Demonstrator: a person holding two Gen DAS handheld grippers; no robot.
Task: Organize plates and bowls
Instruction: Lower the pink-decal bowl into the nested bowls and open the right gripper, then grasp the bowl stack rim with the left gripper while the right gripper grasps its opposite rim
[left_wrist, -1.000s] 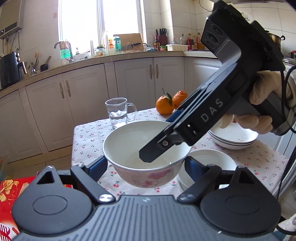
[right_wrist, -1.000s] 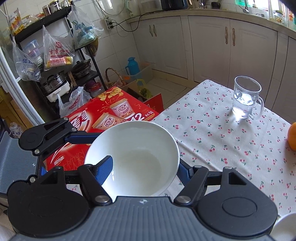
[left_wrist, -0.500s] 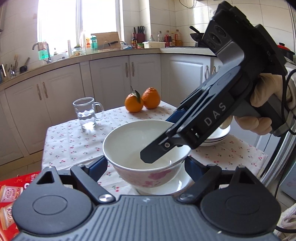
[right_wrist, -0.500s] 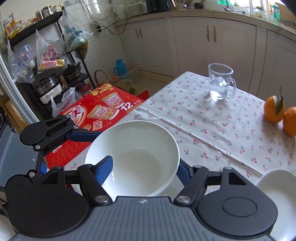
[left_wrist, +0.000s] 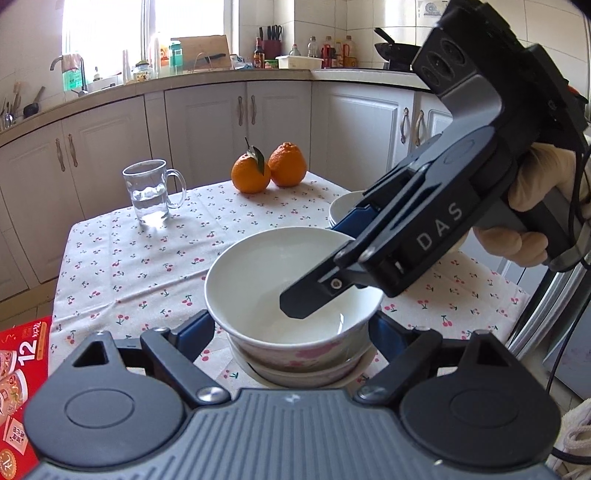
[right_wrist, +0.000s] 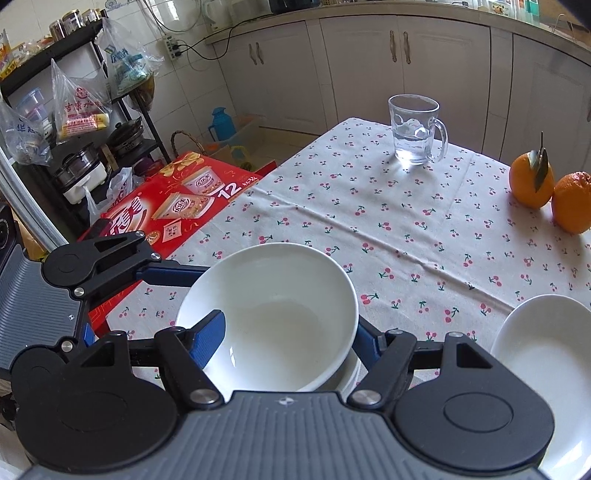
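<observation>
Since the earlier frame the white bowl (left_wrist: 273, 280) has come down from above the worktop (left_wrist: 147, 258) into a second bowl (left_wrist: 295, 371) at the near edge, nested inside it. The left hand-held gripper (left_wrist: 291, 328) grasps the upper bowl across its sides; the right hand-held gripper (right_wrist: 288, 332) grips its rim, one finger inside, one outside. Stacked plates (right_wrist: 546, 354) sit just right. Farther off stand a glass mug (left_wrist: 153, 192) and two oranges (left_wrist: 267, 173), well apart from the bowls.
</observation>
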